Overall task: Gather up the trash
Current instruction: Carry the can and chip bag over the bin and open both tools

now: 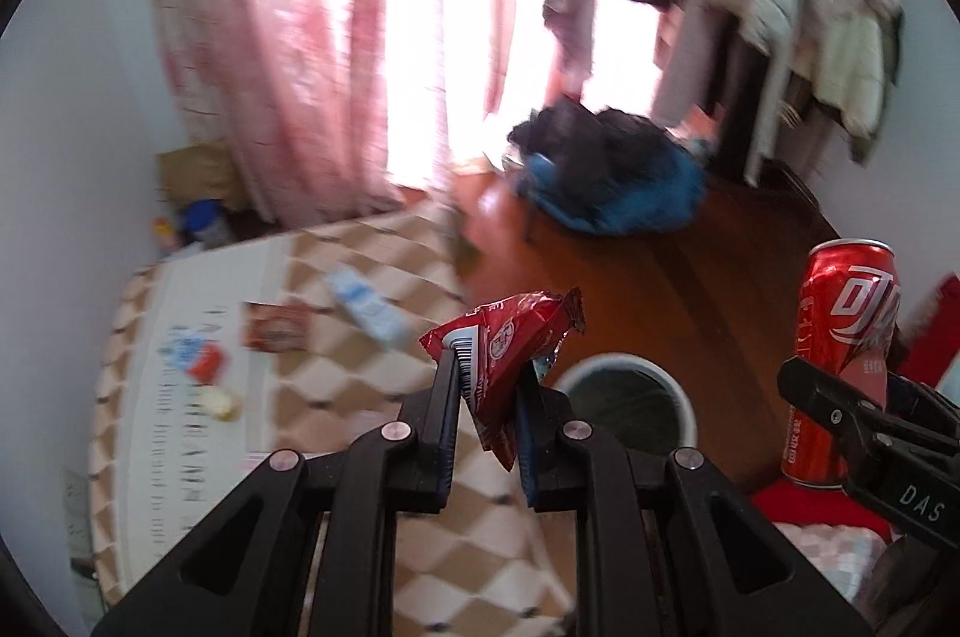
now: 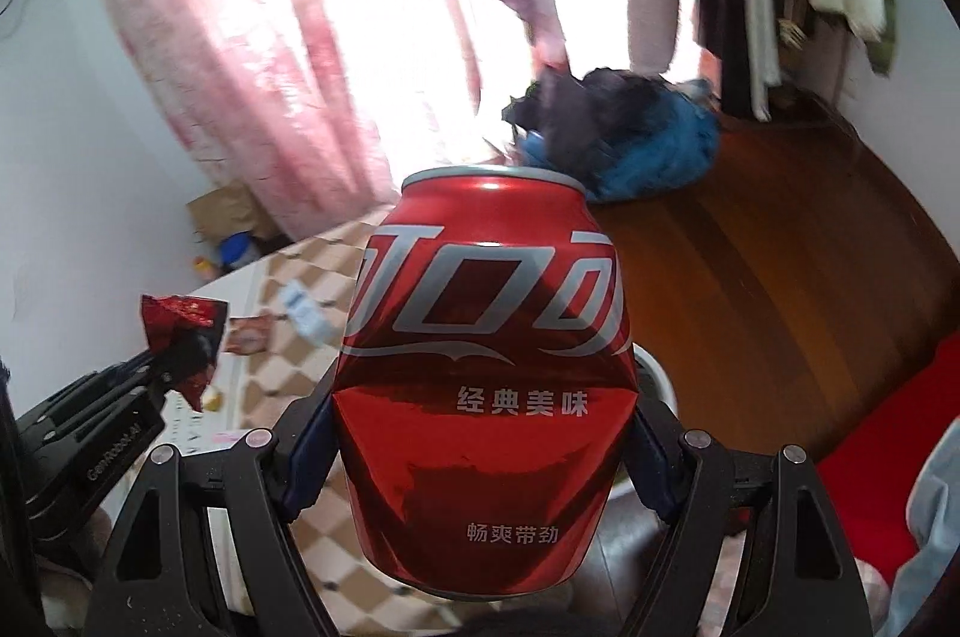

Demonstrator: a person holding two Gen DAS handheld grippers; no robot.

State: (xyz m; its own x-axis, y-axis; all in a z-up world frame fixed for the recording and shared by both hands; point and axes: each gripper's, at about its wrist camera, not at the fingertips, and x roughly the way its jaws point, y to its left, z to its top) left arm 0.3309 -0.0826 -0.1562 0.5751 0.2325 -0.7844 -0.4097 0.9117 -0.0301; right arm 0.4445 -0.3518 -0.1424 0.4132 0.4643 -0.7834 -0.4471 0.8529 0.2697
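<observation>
On the checked beige-and-white table cloth (image 1: 336, 379) at the left lie four loose pieces: one blue-and-red-and-white packet (image 1: 195, 358), one small pale yellow lump (image 1: 219, 403), one brown flat sachet (image 1: 276, 328) and one pale blue-and-white wrapper (image 1: 366, 304). The left gripper (image 1: 487, 385) pinches one crumpled red foil snack wrapper (image 1: 510, 337) between its two blue-padded fingers (image 1: 447, 415), held in the air. Just right of it and lower stands one white round bin with a dark liner (image 1: 630, 397) on the brown wooden floor (image 1: 690, 277). The right gripper (image 2: 483, 451) squeezes one dented red aluminium cola can (image 2: 486, 385) upright, above the bin.
</observation>
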